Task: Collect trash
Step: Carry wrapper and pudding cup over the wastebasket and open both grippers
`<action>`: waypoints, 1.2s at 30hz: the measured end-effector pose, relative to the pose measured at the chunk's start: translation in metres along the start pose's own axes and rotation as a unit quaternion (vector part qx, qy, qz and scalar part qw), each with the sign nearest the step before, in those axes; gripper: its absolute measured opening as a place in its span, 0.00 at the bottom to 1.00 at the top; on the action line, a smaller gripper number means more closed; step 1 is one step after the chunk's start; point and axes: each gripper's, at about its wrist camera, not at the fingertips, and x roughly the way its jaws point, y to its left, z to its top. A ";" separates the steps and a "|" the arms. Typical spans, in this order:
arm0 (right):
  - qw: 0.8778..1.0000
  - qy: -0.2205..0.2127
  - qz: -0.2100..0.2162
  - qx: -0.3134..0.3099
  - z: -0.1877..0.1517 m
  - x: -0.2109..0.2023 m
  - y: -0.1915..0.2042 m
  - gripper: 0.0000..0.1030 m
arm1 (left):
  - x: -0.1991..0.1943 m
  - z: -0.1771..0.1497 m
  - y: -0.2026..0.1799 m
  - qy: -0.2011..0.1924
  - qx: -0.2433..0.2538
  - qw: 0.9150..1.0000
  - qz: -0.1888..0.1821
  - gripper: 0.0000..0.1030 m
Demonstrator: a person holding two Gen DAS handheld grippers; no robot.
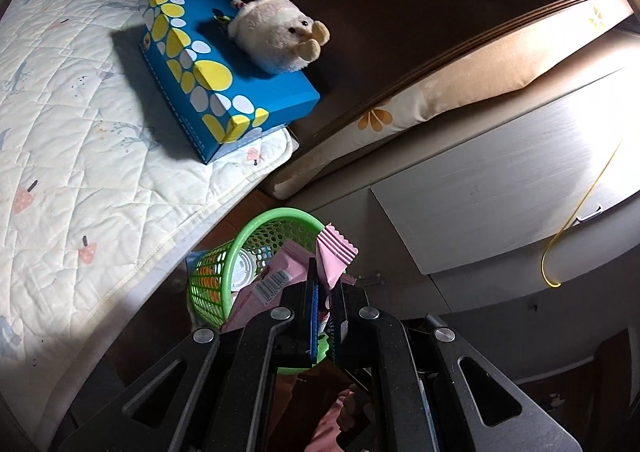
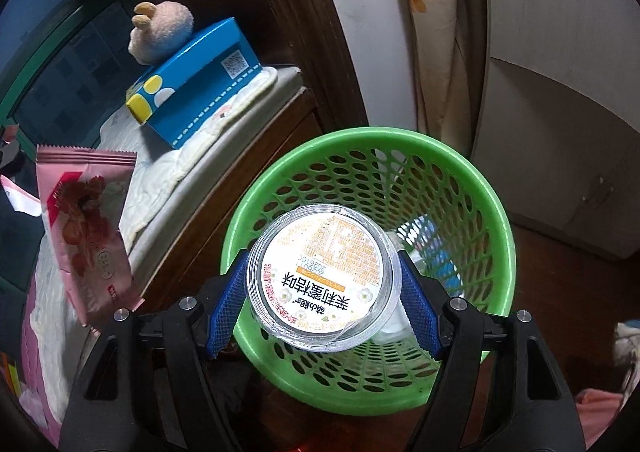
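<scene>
Between the right gripper's (image 2: 324, 284) blue pads (image 2: 418, 300) sits a clear plastic cup (image 2: 324, 276), sealed lid toward the camera – both pads press its sides, jaws spread wide around it and grasping it. Directly beyond and below the jaws is the green mesh basket (image 2: 472, 180); the cup hangs over its open mouth, with some white and blue scraps at the bottom.

Left gripper (image 1: 326, 316): jaws clenched tight on a pink wrapper (image 1: 334, 256), which stands up out of the fingertips with its crimped edge uppermost. Just ahead of those jaws is the same basket (image 1: 224, 272), seen at a tilt. A second pink packet with a barcode (image 1: 276, 280) lies just left of the jaws, near the rim.

Further ahead and left of the left jaws – a quilted mattress (image 1: 80, 140), carrying a blue tissue box (image 1: 224, 88) with a plush toy (image 1: 280, 36) resting on top.
</scene>
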 end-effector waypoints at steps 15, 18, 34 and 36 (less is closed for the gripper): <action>0.999 -0.011 0.001 0.042 -0.008 -0.015 -0.034 0.77 | 0.062 -0.003 -0.030 0.039 0.029 0.999 0.002 0.05; 0.999 -0.022 0.004 0.050 -0.009 -0.024 -0.038 0.78 | 0.074 -0.004 -0.030 0.049 0.030 0.998 0.003 0.05; 0.997 -0.035 0.029 0.069 -0.020 -0.043 -0.038 0.79 | 0.119 -0.030 0.004 0.112 0.012 0.993 0.045 0.28; 0.997 -0.036 0.032 0.067 -0.020 -0.044 -0.035 0.79 | 0.116 -0.032 0.009 0.104 0.006 0.993 0.054 0.47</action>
